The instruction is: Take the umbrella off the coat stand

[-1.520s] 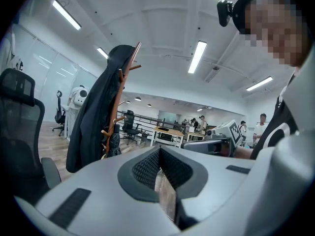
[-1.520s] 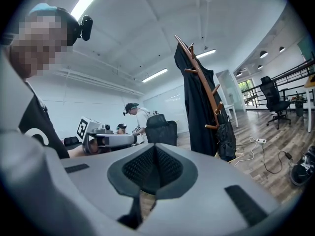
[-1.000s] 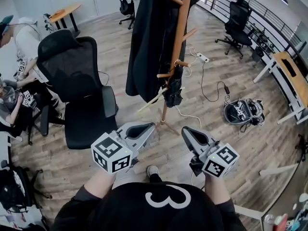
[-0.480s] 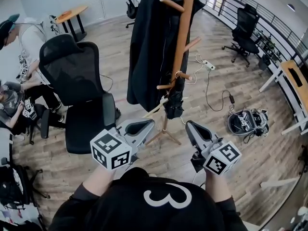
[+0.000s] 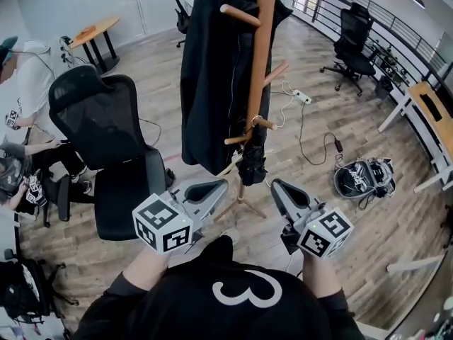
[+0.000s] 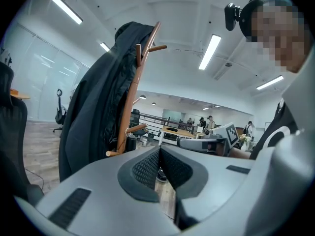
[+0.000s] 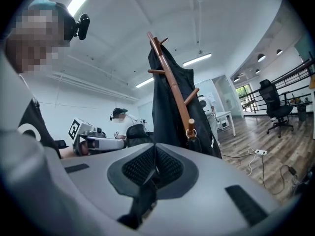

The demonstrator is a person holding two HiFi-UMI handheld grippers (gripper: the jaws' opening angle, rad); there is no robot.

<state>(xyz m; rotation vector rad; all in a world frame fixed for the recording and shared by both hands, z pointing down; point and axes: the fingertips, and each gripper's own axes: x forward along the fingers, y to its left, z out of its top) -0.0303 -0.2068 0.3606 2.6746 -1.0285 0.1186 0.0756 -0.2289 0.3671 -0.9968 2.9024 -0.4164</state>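
Note:
A wooden coat stand [image 5: 262, 62] rises ahead of me with a long black coat [image 5: 212, 76] draped over it. A folded black umbrella [image 5: 251, 163] hangs by a loop from a low peg on the stand. My left gripper [image 5: 219, 185] is just short of the stand's base, left of the umbrella, shut and empty. Shut and empty too, my right gripper [image 5: 277, 185] is close to the umbrella's lower right. The left gripper view shows its jaws [image 6: 159, 150] closed, with the umbrella [image 6: 130, 142] beyond them. In the right gripper view the gripper [image 7: 155, 146] points toward the umbrella [image 7: 193, 142] on its peg.
A black office chair [image 5: 117, 140] stands close on the left, with seated people [image 5: 28, 83] beyond it. On the floor to the right lie a bag [image 5: 364, 178] and a power strip with cable [image 5: 301, 96]. A desk [image 5: 432, 112] and another chair [image 5: 350, 34] stand far right.
Both grippers have moved forward toward the coat stand, which now sits nearer and larger in view. Both stayed shut and nothing was taken hold of.

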